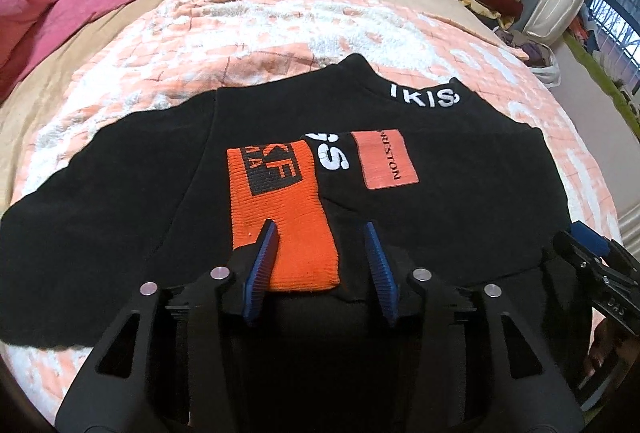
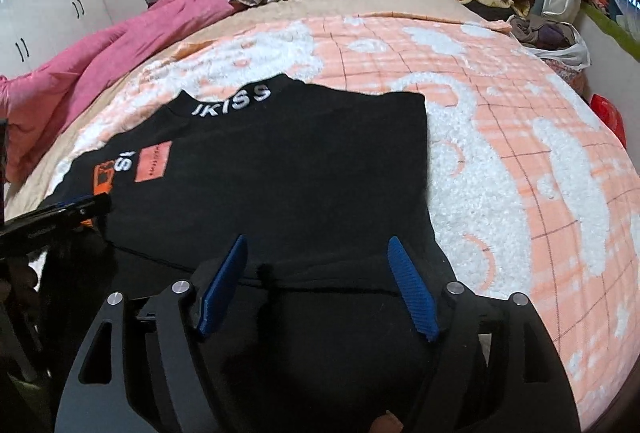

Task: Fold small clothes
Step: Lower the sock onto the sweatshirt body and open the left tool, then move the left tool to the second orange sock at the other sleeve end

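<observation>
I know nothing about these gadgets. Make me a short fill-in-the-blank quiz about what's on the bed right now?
1. The black top lies on a blanket patterned in white and ____.
2. The white letters on its collar read ____.
3. The cuff folded onto the top is coloured ____.
4. Both the left gripper and the right gripper have their blue fingers ____.

Missing words: orange; IKISS; orange; open

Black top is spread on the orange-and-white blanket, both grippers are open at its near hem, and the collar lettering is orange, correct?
Not quite: the collar lettering is white, as the right wrist view shows. The rest holds: the black top lies on the orange-and-white blanket, with the left gripper and right gripper open at its near hem.
</observation>
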`<state>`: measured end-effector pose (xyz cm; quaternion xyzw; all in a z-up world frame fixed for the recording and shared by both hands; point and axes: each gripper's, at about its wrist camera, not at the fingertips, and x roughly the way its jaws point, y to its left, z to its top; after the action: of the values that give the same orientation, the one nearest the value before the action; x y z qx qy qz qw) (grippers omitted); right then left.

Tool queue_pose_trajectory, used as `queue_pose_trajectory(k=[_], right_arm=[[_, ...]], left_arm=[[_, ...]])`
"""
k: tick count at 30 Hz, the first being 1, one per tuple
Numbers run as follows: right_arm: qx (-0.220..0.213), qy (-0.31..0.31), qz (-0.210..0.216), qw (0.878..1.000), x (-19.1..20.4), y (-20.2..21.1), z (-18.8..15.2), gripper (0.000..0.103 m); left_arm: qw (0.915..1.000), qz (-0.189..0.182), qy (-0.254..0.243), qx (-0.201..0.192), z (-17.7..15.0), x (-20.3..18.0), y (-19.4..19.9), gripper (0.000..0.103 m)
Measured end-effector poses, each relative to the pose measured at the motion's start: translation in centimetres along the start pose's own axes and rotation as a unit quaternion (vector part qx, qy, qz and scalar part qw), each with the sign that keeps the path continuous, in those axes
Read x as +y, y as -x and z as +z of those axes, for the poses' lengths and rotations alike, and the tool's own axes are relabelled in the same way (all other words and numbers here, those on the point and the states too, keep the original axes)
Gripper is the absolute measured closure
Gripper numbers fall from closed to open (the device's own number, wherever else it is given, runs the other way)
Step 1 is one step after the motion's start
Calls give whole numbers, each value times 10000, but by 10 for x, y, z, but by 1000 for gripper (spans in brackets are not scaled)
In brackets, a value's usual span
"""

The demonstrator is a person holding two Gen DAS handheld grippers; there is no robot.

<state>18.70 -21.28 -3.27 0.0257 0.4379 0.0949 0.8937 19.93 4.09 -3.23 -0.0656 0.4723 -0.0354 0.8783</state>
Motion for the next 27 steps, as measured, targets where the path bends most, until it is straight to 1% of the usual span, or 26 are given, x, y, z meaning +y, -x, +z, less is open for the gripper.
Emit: queue_pose_trajectory(k=[1,5,6,7,8,11,13,16,17,18,19,20,22,23,24,27], right_arm=[[-25,-1,7,10000,1,2,0,26],[-128,-6,32,9999,5,13,2,20],[-152,-14,38,9999,6,15,3,16],[-188,-30,35,9998,7,18,3,15],[-214,-34,32,9998,8,21,2,14],[-282,-76,32,9996,10,27,3,8],[-315,-99,36,9994,12,29,4,7],[-344,-134,-8,9993,15,32,5,6],[-384,-148,-2,9992,16,34,5,6],[-414,-161,23,9990,16,36,6,6],[-422,-163,29,9990,17,37,6,5],[-432,-146,25,9990,20,38,6,5],[-436,-87,22,9990,24,39,7,5],[-434,-56,13,9990,26,40,7,5],[-433,-37,14,9991,29,41,7,5],[-474,80,69,9988,39,44,7,5]], left_arm=[[10000,12,-1,-19,0,-1,2,63],[9999,4,27,-107,1,0,12,63],[9999,7,34,-138,2,1,15,59],[9998,13,41,-174,2,2,19,49],[9998,24,41,-207,2,2,23,46],[9996,53,31,-293,2,4,31,45],[9994,68,28,-329,3,4,36,36],[9991,147,-46,-407,2,4,43,33],[9989,168,-59,-428,1,4,45,30],[9988,186,-53,-448,1,5,47,24],[9987,198,-41,-463,0,6,49,22],[9985,234,-25,-487,0,7,51,20],[9982,309,-12,-517,-1,10,55,20],[9980,345,9,-525,-1,11,56,17],[9978,374,46,-547,-2,14,59,10],[9972,407,112,-614,-5,22,65,10]])
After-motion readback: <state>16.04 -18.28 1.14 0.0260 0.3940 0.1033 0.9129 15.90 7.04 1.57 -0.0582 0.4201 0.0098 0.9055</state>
